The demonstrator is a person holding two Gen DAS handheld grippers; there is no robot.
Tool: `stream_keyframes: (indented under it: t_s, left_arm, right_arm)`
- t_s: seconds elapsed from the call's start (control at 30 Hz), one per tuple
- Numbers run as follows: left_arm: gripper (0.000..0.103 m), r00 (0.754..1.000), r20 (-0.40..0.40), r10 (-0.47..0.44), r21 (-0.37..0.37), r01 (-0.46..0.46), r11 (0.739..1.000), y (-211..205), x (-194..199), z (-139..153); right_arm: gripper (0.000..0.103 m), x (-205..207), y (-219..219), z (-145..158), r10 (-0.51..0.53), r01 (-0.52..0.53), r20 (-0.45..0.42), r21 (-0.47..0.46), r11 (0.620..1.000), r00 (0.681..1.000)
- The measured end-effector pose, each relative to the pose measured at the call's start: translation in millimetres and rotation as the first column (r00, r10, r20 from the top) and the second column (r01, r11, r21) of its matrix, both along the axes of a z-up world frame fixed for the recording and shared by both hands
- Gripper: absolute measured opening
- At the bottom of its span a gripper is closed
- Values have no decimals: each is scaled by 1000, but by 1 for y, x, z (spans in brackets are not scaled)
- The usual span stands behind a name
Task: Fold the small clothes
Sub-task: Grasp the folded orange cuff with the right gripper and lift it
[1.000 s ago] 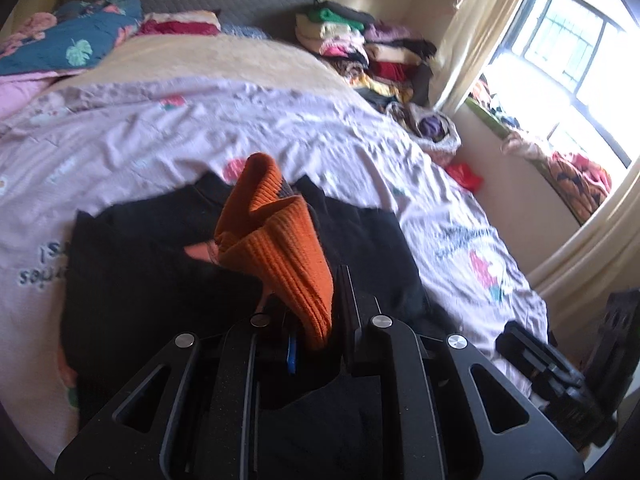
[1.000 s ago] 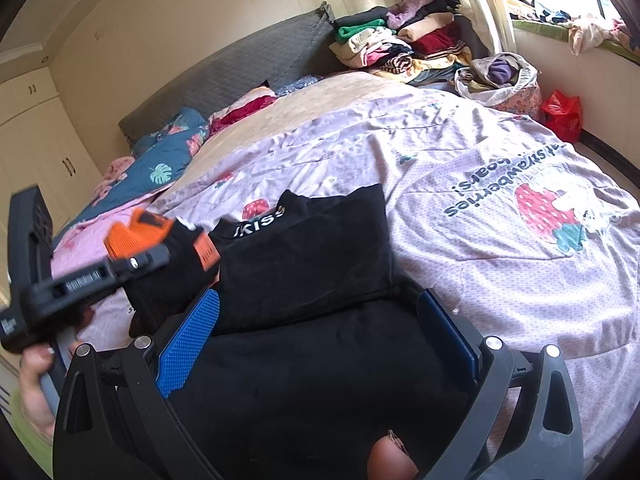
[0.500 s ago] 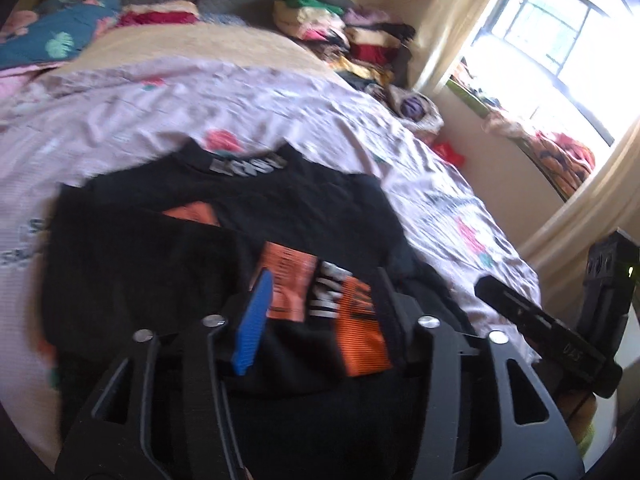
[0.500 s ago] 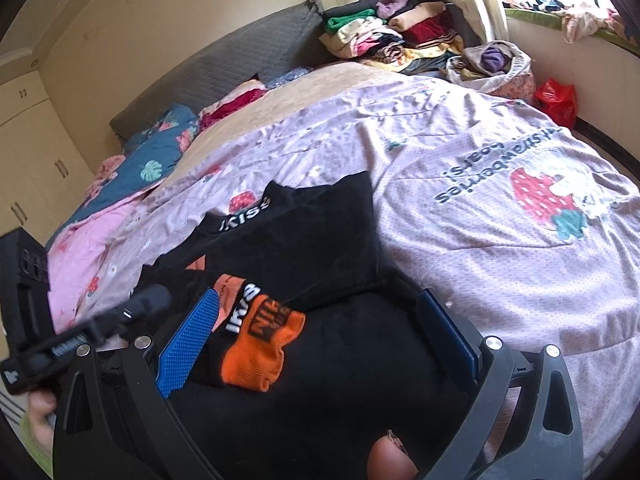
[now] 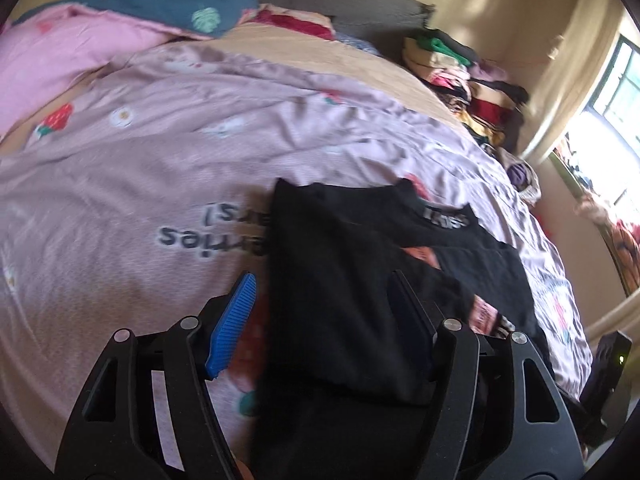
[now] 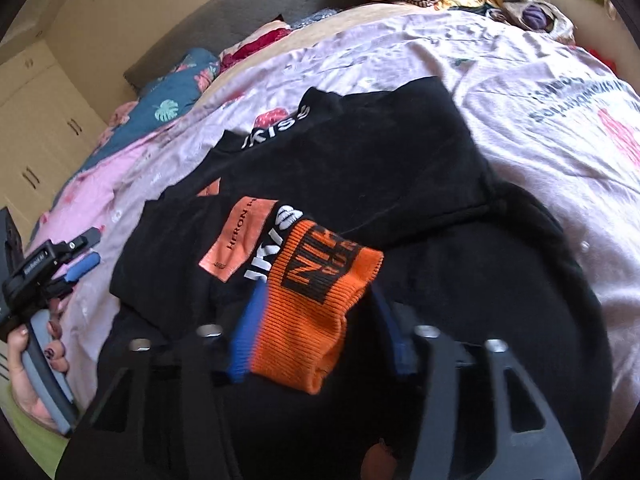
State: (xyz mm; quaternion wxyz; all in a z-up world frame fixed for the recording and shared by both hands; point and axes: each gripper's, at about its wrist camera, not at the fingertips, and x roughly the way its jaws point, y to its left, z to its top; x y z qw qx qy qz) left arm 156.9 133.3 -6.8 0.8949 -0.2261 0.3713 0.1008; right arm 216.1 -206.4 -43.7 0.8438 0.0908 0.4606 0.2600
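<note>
A black sweater (image 6: 380, 168) with white collar lettering lies on the bed, both sleeves folded across its front. One sleeve ends in an orange ribbed cuff (image 6: 320, 300) beside an orange label patch (image 6: 240, 236). My right gripper (image 6: 316, 332) is open, its jaws on either side of the orange cuff. My left gripper (image 5: 320, 316) is open and empty over the sweater's (image 5: 344, 280) left edge. It also shows at the left of the right wrist view (image 6: 76, 260), held in a hand.
The bed has a lilac strawberry-print cover (image 5: 160, 152). Pink and blue bedding (image 5: 120, 28) lies at the head. A pile of folded clothes (image 5: 460, 68) sits at the far corner near a window (image 5: 616, 92). Cream cupboards (image 6: 36, 120) stand to the left.
My left gripper let go of the orange cuff, laid the sleeve on the sweater and swung left. My right gripper moved forward over the cuff.
</note>
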Motion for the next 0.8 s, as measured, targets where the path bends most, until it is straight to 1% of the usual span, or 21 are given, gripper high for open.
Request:
stream_keyframes:
  t_s: [0.03,0.1,0.17,0.2,0.23,0.27,0.3,0.37,0.4,0.47,0.5,0.6,0.63,0.67,0.7,0.8]
  left_arm:
    - [60,1000,-6,10,-8,-10,1000,6,0,-4]
    - [60,1000,-17,17,-20,-17,1000,10,0,-10]
    - [60,1000,-27,12,-41,-13,999,12,4,-16]
    - [60,999,-32,10,-54,-11,998,13,6,-19]
    - [60,999,-36,5,-73,-8,997,13,9,-22]
    - [60,999,-39,2,-85,-6,996,13,11,-25]
    - [60,999,-44,2,-93,-6,996,13,13,-27]
    - [60,999,-51,-5,-105,-1,995,11,19,-32]
    - [60,998,-60,-12,-111,5,994,10,23,-35]
    - [60,997,-77,-14,-123,5,992,9,29,-40]
    - [60,997,-81,-16,-128,6,992,9,32,-42]
    - [60,996,-88,-16,-128,5,992,7,39,-47]
    - [51,996,-89,-10,-116,0,993,6,42,-48]
    - [38,996,-89,-5,-105,-4,994,5,42,-49]
    - [15,996,-86,-10,-104,1,995,3,44,-49]
    - [8,997,-72,-13,-56,9,998,-2,43,-45]
  right_arm:
    - [9,0,3,3,23,-23,17,-1,1000,1000]
    - [8,-1,3,15,37,-38,65,13,999,997]
    - [8,-4,3,38,65,-70,153,30,997,986]
    - [8,-5,4,50,80,-89,207,33,996,975]
    - [8,-7,4,67,97,-107,282,23,994,955]
    - [8,-9,5,76,107,-119,324,15,993,940]
    - [8,-11,6,89,127,-137,385,-1,991,914]
    - [8,-11,8,104,159,-159,452,-39,987,878]
    - [8,-8,8,107,165,-159,466,-52,986,869]
    - [8,-1,4,104,161,-151,476,-60,987,865]
    - [8,3,0,98,149,-138,471,-57,989,870]
    - [8,19,-3,78,129,-114,412,-63,992,902]
    - [8,24,-5,72,120,-104,394,-62,993,911]
    - [8,26,-6,69,117,-101,387,-60,993,915]
    - [8,27,-5,66,116,-98,385,-64,993,916]
    - [8,31,-4,58,102,-71,379,-93,993,920]
